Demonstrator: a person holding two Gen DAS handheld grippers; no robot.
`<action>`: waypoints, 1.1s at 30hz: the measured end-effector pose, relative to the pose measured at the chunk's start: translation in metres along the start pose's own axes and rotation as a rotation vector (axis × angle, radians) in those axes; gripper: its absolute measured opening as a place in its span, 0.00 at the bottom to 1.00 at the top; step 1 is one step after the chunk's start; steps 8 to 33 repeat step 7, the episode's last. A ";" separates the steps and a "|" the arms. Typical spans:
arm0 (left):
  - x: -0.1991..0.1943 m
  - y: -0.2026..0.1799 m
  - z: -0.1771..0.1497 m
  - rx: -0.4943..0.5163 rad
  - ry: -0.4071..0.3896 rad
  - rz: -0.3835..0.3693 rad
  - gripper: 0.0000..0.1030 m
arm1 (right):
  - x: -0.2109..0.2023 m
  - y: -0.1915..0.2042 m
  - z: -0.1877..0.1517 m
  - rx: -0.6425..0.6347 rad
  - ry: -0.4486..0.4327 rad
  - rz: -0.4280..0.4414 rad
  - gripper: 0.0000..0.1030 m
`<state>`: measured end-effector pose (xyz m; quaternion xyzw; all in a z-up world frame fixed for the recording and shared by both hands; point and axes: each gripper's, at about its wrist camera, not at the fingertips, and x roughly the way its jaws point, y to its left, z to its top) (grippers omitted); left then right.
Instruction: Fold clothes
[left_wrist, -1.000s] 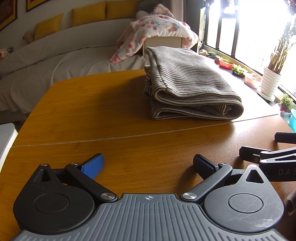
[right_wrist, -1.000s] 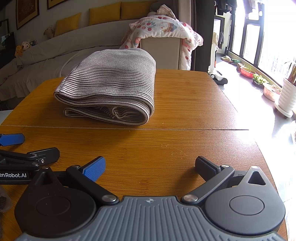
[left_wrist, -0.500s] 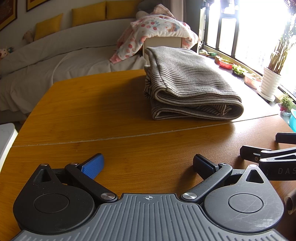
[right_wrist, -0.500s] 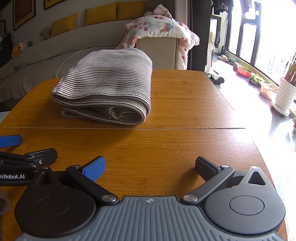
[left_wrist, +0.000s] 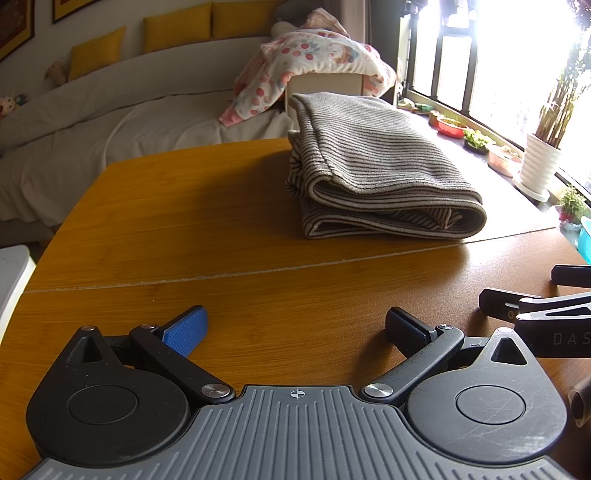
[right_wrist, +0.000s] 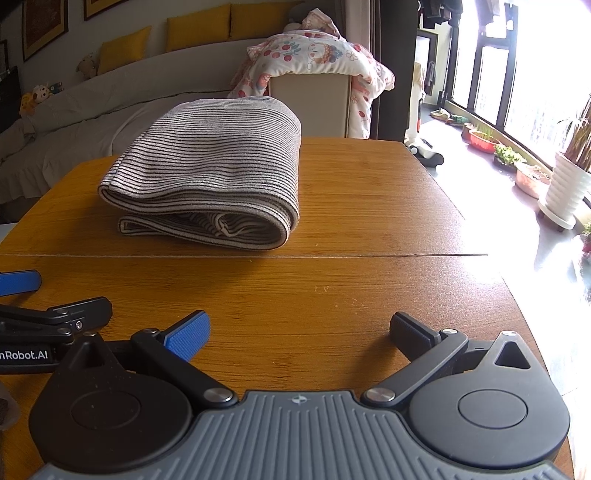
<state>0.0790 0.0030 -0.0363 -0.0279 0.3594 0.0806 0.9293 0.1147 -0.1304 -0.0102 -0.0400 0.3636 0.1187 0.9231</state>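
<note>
Left gripper (left_wrist: 293, 326): its fingers (left_wrist: 186, 328) stand wide apart and hold nothing; they sit low over the bare wood, well apart from the cloth.
Right gripper (right_wrist: 301, 328): its fingers (right_wrist: 190, 332) are also spread wide and hold nothing; it sits just beside the left one.
Grey striped knitted garment (right_wrist: 221, 181): it lies folded in a thick, rounded bundle on the far half of the orange-brown wooden desk (right_wrist: 369, 288), just behind the seam line across the top.
Handling, as I judge: soft and limp, rather light, with no stiffness; the layers probably slide on each other and the bundle can open when lifted from one point.
Where to take hold: I think the near rolled edge (left_wrist: 399, 218), one gripper at each end, pinching all layers together.
Loose inner hem (right_wrist: 225, 229): it shows in the fold opening and could slip out.
</note>
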 end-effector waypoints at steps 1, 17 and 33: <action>0.000 0.000 0.000 0.000 0.000 0.000 1.00 | 0.000 0.000 0.000 0.000 0.000 -0.001 1.00; -0.003 0.007 0.001 -0.011 -0.011 -0.051 1.00 | -0.001 0.004 0.000 -0.016 0.004 0.021 1.00; -0.003 0.007 0.001 -0.011 -0.011 -0.051 1.00 | -0.001 0.004 0.000 -0.016 0.004 0.021 1.00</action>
